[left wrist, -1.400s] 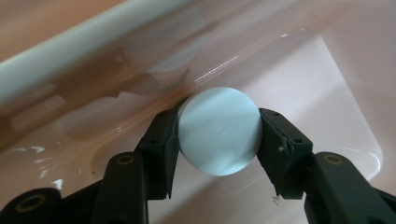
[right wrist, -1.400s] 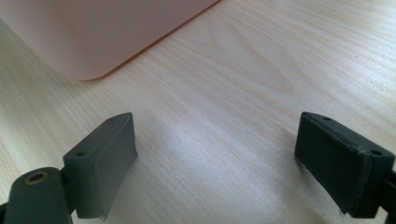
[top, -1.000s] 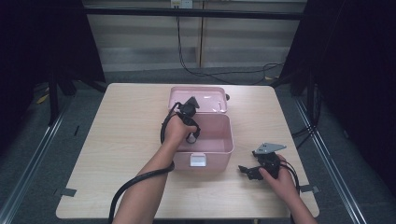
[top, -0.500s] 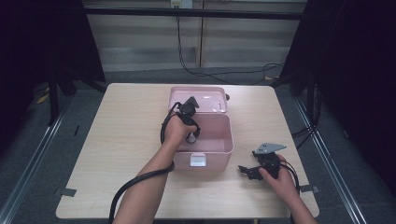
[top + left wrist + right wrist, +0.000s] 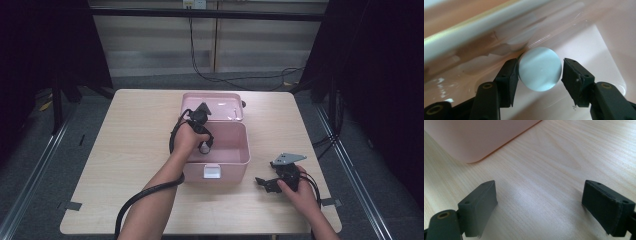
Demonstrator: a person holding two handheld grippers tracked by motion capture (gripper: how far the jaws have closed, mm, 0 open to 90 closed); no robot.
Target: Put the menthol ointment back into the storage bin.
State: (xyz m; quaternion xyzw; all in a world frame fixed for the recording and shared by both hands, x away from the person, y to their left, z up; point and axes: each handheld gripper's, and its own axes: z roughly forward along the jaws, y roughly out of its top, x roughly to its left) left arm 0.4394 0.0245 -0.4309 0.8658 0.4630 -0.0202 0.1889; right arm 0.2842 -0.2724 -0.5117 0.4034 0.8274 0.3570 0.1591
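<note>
Table [image 5: 125, 150]: a light wooden top that carries everything else.
Box [image 5: 235, 160]: a pink plastic box at the middle of the table, its lid [image 5: 220, 102] swung open toward the far edge, a white latch [image 5: 211, 171] on the near wall.
Left gripper [image 5: 204, 142]: reaches down into the box near its left wall. Its jaws have just been opening; one pad [image 5: 511, 75] touches the round thing, the other stands just clear of it.
Right gripper [image 5: 267, 184]: lies low on the table to the right of the box, jaws wide apart with bare wood between them.
Round thing [image 5: 540, 68]: a pale blue-grey disc face inside the box, between the left gripper's jaws, close against a box wall.
</note>
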